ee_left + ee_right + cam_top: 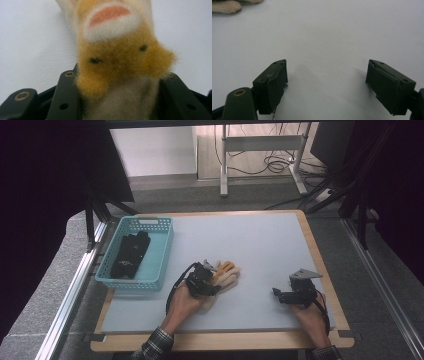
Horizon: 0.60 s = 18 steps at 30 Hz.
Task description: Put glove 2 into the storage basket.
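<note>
The left tool (pixel 212 279) is clamping onto the wrist end of a fuzzy tan-and-cream glove (pixel 226 274) that is lying on the grey counter (pixel 260 245), a little toward the near edge and left of its middle. In the left gripper view the glove's (pixel 120 62) plush fabric is sitting between the two black jaws with both pressing against its sides, so the tool is grasping the glove rather than merely straddling it.

The relation that matters: the glove's long axis is running away from the left tool toward the right and slightly toward the far edge, its fingers pointing away from the hand, cuff in the jaws. The blue basket (pixel 136 254) is standing at the counter's left edge, so any carry there is going leftward, opposite to the way the fingers are pointing. The left hand is plainly the nearer one to both glove and basket.

The right tool (pixel 285 296) is resting near the near right corner, well apart from the glove, its jaws spread wide over bare counter and gripping nothing.

Counting: one light glove on the counter, one dark glove (pixel 131 254) lying inside the basket, one basket, two tools.
</note>
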Tool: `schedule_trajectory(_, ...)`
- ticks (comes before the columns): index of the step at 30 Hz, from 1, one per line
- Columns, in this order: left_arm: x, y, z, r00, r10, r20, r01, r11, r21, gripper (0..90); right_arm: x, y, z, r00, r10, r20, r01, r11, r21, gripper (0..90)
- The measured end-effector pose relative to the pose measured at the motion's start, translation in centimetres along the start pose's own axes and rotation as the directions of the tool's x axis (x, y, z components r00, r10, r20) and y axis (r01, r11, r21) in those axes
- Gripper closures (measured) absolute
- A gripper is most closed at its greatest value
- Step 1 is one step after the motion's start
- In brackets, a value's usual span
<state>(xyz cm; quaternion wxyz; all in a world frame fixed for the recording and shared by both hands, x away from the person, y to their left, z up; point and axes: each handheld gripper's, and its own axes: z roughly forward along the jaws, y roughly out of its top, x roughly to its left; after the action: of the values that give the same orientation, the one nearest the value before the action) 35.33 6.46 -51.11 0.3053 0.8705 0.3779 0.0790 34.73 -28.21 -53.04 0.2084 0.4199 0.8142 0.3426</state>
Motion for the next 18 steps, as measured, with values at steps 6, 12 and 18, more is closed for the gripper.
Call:
schedule_trajectory(6, 0.4, 0.5, -1.3, 0.9998, -0.002, -0.02, 0.001, 0.9995, -0.032, 56.6, 0.0, 0.0, 0.0, 1.0, 0.0, 0.0, 0.0, 1.0, -0.001, 16.9)
schedule_trajectory(12, 1.6, 1.1, -2.8, 0.9991, -0.037, -0.02, 0.036, 0.9976, -0.059, 56.4, 0.0, 0.0, 0.0, 1.0, 0.001, 0.0, -0.001, 1.0, 0.0, 16.9)
schedule_trajectory(18, 2.5, 1.6, -4.0, 0.9978, -0.058, -0.033, 0.055, 0.9954, -0.079, 56.4, 0.0, 0.0, 0.0, 1.0, 0.001, -0.001, -0.001, 1.0, 0.0, 16.9)
